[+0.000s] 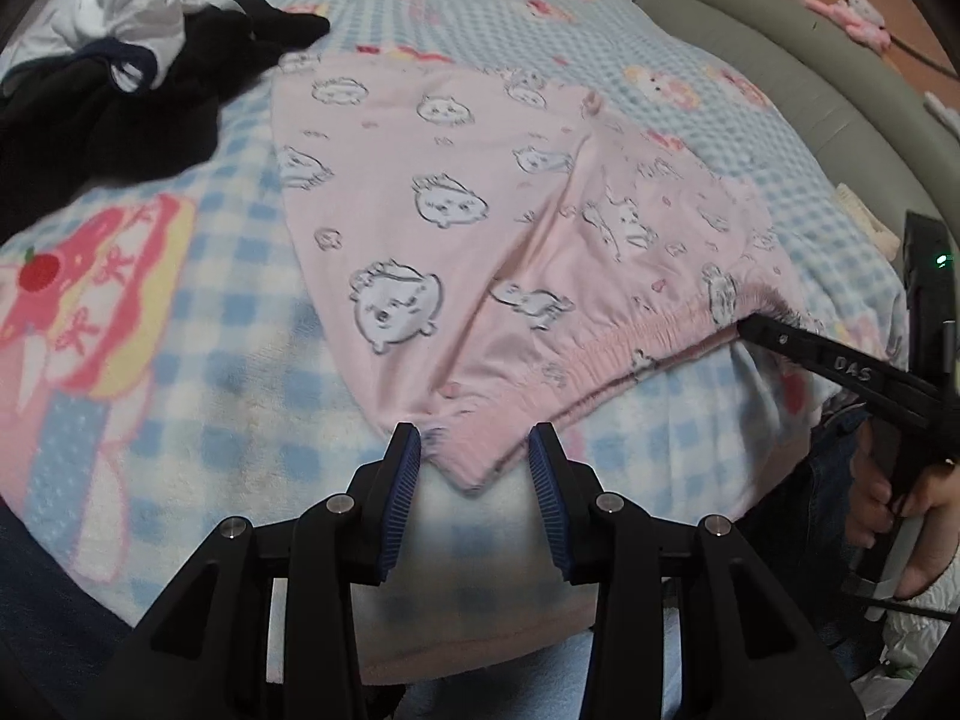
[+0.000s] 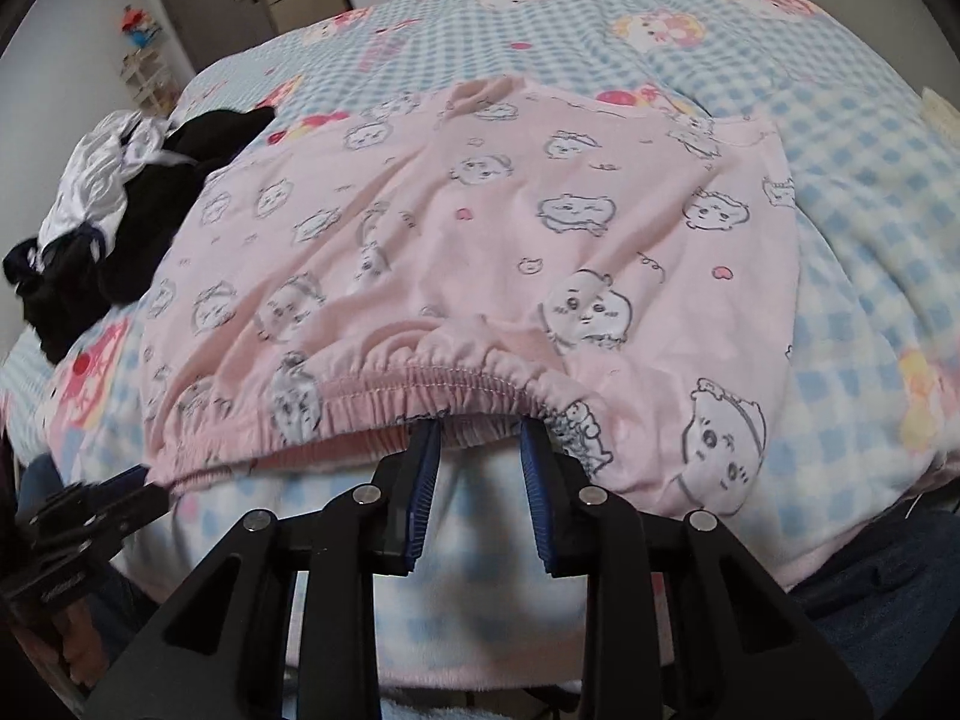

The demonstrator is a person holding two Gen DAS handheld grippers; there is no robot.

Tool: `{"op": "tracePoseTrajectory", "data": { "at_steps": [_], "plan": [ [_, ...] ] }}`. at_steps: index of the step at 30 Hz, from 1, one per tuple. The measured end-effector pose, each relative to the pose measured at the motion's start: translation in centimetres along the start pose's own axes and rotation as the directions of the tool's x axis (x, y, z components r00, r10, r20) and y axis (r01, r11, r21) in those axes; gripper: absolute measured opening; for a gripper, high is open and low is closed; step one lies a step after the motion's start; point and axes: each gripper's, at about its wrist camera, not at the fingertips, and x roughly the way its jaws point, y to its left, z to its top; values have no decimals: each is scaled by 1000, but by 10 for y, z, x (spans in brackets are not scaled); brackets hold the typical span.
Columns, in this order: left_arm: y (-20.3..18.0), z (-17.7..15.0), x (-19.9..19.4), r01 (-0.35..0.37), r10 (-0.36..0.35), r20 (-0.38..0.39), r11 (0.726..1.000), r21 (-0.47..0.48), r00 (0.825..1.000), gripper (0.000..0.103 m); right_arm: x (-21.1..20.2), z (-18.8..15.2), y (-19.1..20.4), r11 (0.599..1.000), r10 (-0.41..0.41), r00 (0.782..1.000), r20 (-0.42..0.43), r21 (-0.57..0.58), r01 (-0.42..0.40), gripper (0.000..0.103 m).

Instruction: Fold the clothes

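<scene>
A: Pink cotton pyjama bottoms printed with white cartoon animals [image 1: 480,222], spread flat in the middle of both frames on a fluffy blue-and-white checked blanket with pink cartoon patches [image 1: 198,324]. Gathered elastic waistband [image 2: 432,396] turned toward the lower edge, nearest the tools

B: Laid out flat so, probably, to give a clean first fold. Waistband near, likely for a two-corner pickup

A: Left gripper [image 1: 474,462] at the lower centre of its view, blue ribbed pads spread apart either side of the near waistband corner, touching cloth at the left pad but not clenched. Grasping nothing yet, by the look of it

B: And the right gripper [image 2: 480,438]?

A: Lower centre of its own view, pads parted, tips tucked just under the waistband edge. Released too, though the tips partly hidden by the hem. Seen from the left camera as a black arm at the right edge, reaching to the far waistband corner, bare fingers wrapped round the handle

B: Both level, pointing forward along the bed. Elsewhere?

A: Crumpled heap of black and white clothes [image 1: 114,66] at the upper left, well apart from the pink pair
</scene>
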Motion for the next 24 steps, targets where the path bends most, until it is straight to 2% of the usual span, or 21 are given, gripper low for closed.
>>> {"op": "tracePoseTrajectory", "data": {
  "at_steps": [2, 5, 8, 10, 11, 14, 15, 17, 19, 21, 24],
  "plan": [
    [8, 0, -2, 8, -8, -2, 999, -41, 1000, 44, 3, -3, -4, 999, -20, 999, -28, 26, 21, 26],
    [19, -3, -6, 46, -47, -7, 993, -111, 999, 48, -14, -9, -7, 998, 25, 1000, 18, 56, -26, 28],
    [21, -11, -1, 67, -75, -52, 989, -135, 996, 48, -24, -13, -16, 996, 6, 999, 42, 88, -9, 29],
    [21, -9, 0, 65, -71, -42, 988, -138, 997, 48, -30, -17, -23, 994, -8, 998, 58, 110, 2, 29],
    [21, -7, 0, 64, -70, -37, 988, -140, 997, 48, -26, -19, -25, 994, -22, 999, 35, 106, 18, 29],
    [21, -4, 2, 61, -65, -22, 987, -146, 998, 43, -28, -26, -30, 991, -20, 1000, 7, 131, 19, 29],
    [21, -3, 2, 60, -63, -16, 987, -148, 998, 32, -32, -28, -31, 990, -16, 1000, 13, 138, 15, 29],
    [21, 0, 4, 58, -60, -6, 987, -151, 998, 21, -39, -32, -30, 991, -57, 998, 31, 121, 52, 29],
    [21, 2, 5, 56, -56, 4, 986, -155, 998, 20, -46, -35, -30, 990, -96, 994, 49, 105, 91, 34],
    [21, 4, 6, 54, -52, 14, 986, -159, 999, 21, -48, -38, -37, 989, -99, 994, 44, 116, 93, 39],
    [21, 8, 7, 51, -47, 30, 985, -164, 998, 21, -35, -41, -42, 990, -85, 996, -38, 110, 89, 41]
  ]
}}
